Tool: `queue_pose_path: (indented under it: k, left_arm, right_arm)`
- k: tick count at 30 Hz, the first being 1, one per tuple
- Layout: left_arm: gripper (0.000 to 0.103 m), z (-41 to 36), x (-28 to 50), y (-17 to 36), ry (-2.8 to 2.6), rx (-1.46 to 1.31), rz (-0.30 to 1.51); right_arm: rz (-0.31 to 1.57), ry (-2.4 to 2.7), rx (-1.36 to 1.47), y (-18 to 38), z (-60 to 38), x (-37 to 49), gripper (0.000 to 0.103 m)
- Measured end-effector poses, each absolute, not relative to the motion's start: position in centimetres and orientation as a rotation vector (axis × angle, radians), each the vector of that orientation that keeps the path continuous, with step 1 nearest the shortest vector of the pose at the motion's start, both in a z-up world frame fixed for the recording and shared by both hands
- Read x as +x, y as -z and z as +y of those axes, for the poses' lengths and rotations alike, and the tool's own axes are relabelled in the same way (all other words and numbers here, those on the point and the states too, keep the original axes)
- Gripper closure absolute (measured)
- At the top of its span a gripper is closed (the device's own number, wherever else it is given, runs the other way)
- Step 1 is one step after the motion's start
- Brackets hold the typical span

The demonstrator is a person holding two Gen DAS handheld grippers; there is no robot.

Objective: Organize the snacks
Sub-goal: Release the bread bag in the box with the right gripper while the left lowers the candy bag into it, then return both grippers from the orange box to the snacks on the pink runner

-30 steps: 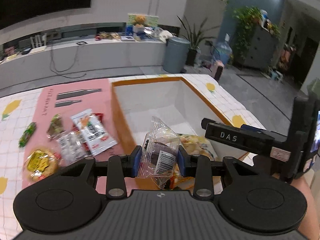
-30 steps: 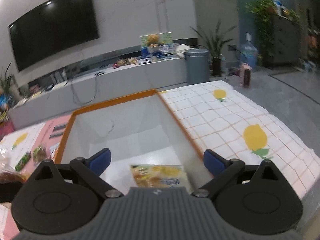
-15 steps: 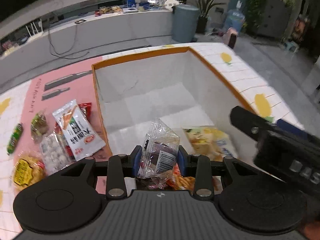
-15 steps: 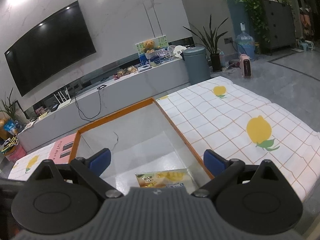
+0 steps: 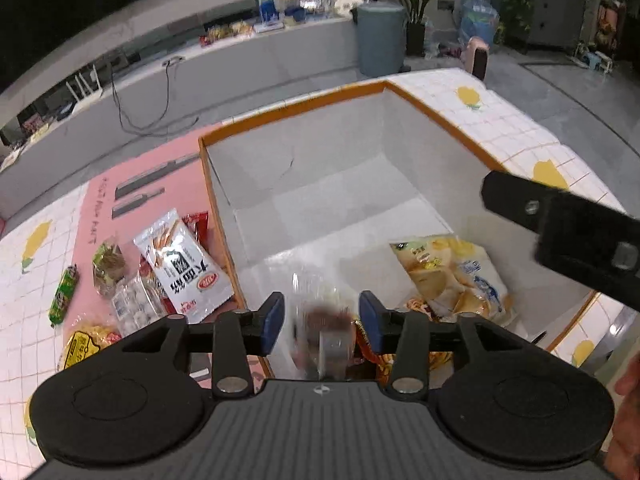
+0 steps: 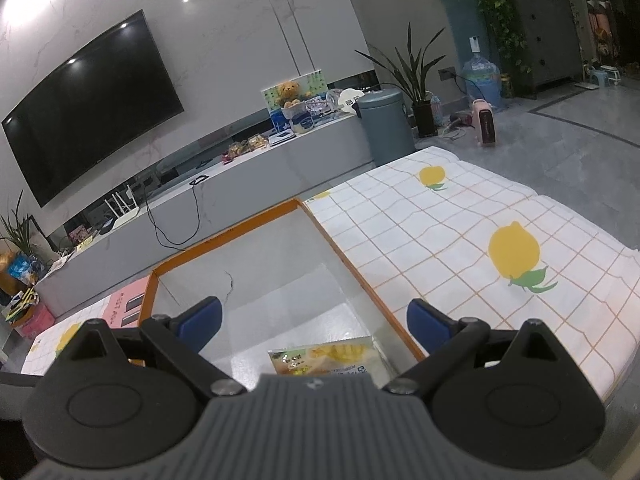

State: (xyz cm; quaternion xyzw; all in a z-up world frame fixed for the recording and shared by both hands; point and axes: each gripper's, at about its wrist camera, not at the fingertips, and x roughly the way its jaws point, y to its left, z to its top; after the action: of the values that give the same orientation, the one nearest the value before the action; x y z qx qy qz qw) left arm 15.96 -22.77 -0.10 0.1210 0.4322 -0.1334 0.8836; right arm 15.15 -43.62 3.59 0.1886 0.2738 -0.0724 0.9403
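In the left wrist view my left gripper (image 5: 320, 316) stands open over the near end of the white, orange-rimmed box (image 5: 296, 106). A clear packet with a dark snack (image 5: 324, 328) is blurred between the fingers and free of the pads. A yellow chip bag (image 5: 448, 276) and an orange packet (image 5: 372, 350) lie in the box. My right gripper (image 6: 314, 320) is open and empty above the box (image 6: 320, 228), with the chip bag (image 6: 324, 358) below it.
Several snacks lie on the pink mat (image 5: 160, 184) left of the box: a white stick packet (image 5: 182, 266), a green bar (image 5: 62, 294), a yellow round pack (image 5: 86, 346). The right gripper's body (image 5: 568, 232) crosses the box's right side. The lemon-print cloth (image 6: 480, 240) covers the table.
My left gripper has opened and let go of the clear packet, which now drops blurred between the fingers. The right gripper has risen and tilted up, away from the box.
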Motion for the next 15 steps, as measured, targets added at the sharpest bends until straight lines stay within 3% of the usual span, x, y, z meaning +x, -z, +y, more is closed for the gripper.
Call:
queue_pose_path:
  k: [1, 3, 15]
  left_arm:
    - [0.025, -22.7, 15.8, -0.1, 0.281, 0.244, 0.891]
    - [0.020, -22.3, 15.4, -0.7, 0.297, 0.211, 0.873]
    - [0.017, -19.4, 13.4, -3.7, 0.317, 0.144, 0.817]
  right_arm:
    - [0.558, 0.146, 0.382, -3.6, -43.6, 15.1, 0.007]
    - [0.557, 0.146, 0.379, -3.6, -43.6, 15.2, 0.007]
    - [0.549, 0.155, 0.404, -3.5, -43.8, 15.2, 0.006]
